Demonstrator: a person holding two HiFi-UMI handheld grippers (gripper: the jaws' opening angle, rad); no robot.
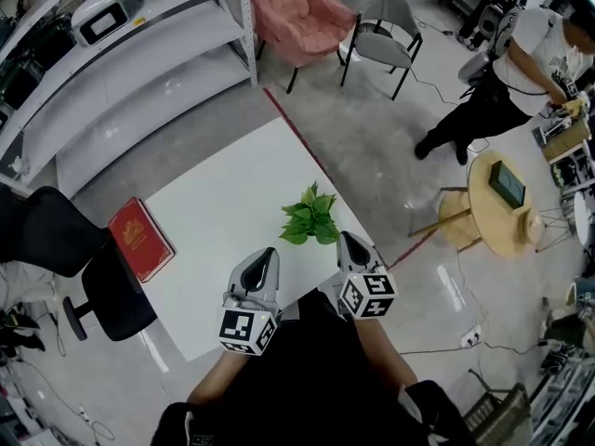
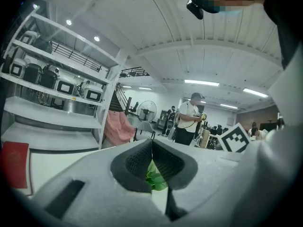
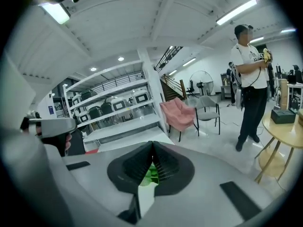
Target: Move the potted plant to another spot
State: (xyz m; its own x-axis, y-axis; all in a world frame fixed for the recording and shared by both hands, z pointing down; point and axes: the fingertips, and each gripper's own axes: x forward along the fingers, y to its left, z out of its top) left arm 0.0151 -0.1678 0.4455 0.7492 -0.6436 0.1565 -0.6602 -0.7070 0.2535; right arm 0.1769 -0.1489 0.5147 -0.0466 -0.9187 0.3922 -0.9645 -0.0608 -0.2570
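Left gripper (image 1: 266, 257) and right gripper (image 1: 350, 241), both pinched together and empty, sit just short of the plant (image 1: 310, 217): spread them, then grab low under the leaves.

My inventory. On table (image 1: 223, 203): potted plant (image 1: 310, 217) near right edge, book (image 1: 140, 239) at left edge. Left gripper (image 1: 270, 254), right gripper (image 1: 346, 238) just before plant. Shelving (image 1: 139, 54) behind table; round table (image 1: 488, 216) off right.
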